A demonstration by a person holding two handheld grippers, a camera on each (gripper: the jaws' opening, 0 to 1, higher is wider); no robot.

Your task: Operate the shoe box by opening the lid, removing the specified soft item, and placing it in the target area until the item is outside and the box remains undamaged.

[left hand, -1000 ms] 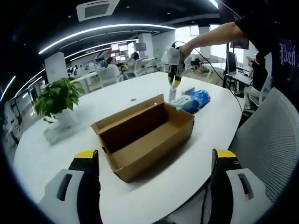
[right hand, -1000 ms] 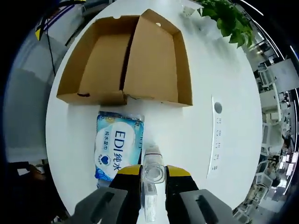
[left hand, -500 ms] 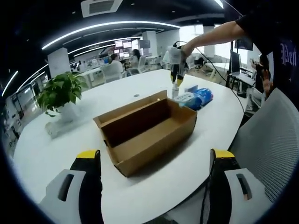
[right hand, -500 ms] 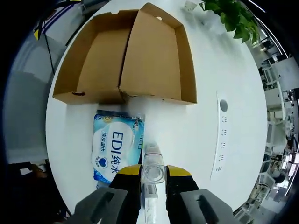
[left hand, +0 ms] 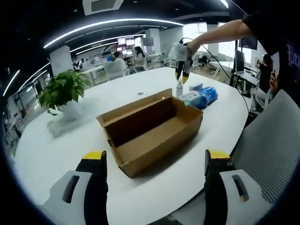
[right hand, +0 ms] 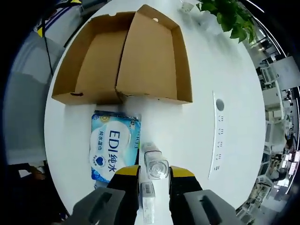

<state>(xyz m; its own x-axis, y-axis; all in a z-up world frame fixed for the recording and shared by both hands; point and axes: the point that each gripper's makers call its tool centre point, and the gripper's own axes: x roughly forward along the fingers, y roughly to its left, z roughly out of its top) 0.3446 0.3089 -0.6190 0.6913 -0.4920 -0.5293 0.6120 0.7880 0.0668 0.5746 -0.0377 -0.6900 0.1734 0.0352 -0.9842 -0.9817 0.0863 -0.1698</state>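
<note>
The brown cardboard shoe box (left hand: 150, 129) sits in the middle of the white table with its lid (left hand: 136, 110) standing up at the back and nothing showing inside. My left gripper (left hand: 155, 157) is open in front of it, holding nothing. Beyond the box lies a blue wet-wipes pack (left hand: 200, 97) with a small clear bottle (left hand: 179, 88) upright beside it. The right gripper (left hand: 182, 75) hangs just above that bottle. From above, the bottle (right hand: 155, 168) stands between the slightly parted jaws of my right gripper (right hand: 155, 172), next to the wipes pack (right hand: 112, 147) and the box (right hand: 93, 61).
A potted plant (left hand: 63, 93) stands at the table's left side, also seen as the plant (right hand: 229, 18). A flush socket strip (right hand: 216, 136) runs along the table. A mesh chair (left hand: 272, 140) is at the right edge. A person's arm (left hand: 220, 33) reaches over the table.
The right gripper's jaws have parted a little around the bottle, which now stands free on the table. The left gripper view has shifted slightly; the box and wipes stay put.
</note>
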